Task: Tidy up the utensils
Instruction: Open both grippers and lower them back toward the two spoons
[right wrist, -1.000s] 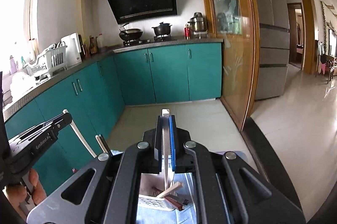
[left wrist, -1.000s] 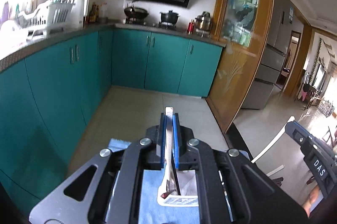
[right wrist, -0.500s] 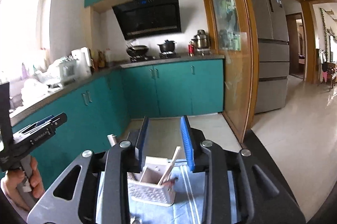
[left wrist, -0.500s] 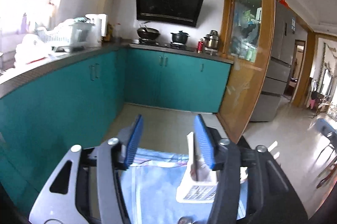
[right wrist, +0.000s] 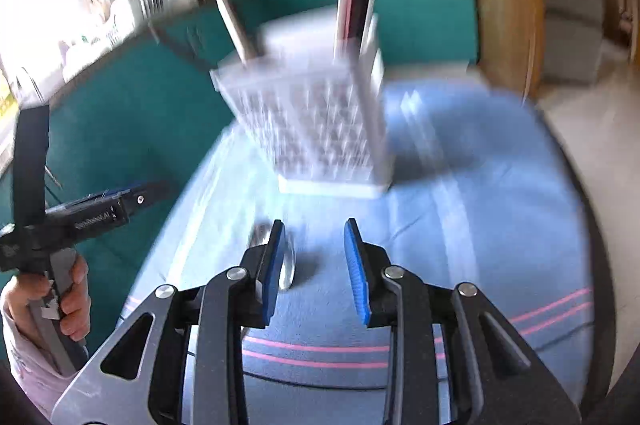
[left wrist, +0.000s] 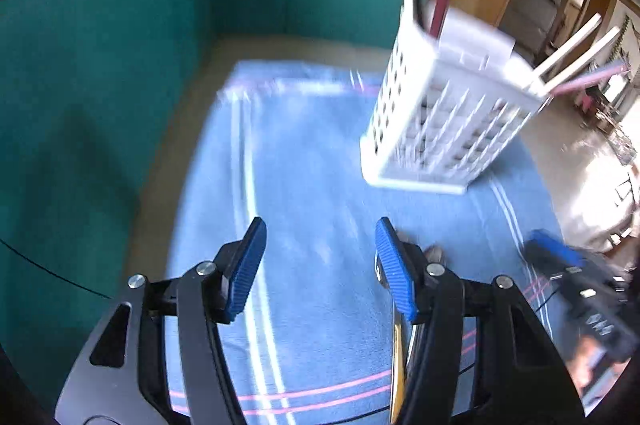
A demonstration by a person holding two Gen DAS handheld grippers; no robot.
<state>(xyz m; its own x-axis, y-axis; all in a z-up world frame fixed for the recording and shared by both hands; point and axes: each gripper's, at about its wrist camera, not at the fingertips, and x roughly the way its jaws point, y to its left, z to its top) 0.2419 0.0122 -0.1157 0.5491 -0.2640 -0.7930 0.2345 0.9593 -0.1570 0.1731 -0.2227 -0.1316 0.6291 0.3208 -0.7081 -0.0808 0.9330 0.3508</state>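
Observation:
A white perforated utensil caddy [left wrist: 444, 117] stands on a blue cloth [left wrist: 312, 217], with several handles sticking up out of it; it also shows in the right wrist view [right wrist: 320, 129]. My left gripper [left wrist: 320, 265] is open and empty, low over the cloth in front of the caddy. A utensil with a yellow strip [left wrist: 400, 357] lies under its right finger. My right gripper [right wrist: 316, 265] is open and empty, and a metal spoon [right wrist: 280, 257] lies on the cloth by its left finger. Both views are motion-blurred.
Teal cabinets [left wrist: 120, 65] stand beyond the cloth's far and left edges. The other hand-held gripper [right wrist: 80, 217] is at the left of the right wrist view, and at the right of the left wrist view [left wrist: 580, 285]. Pink and white stripes cross the cloth.
Both grippers, shut on thin utensils a second ago, opened and let go. Both have since tilted down and dropped low toward the cloth in front of the caddy.

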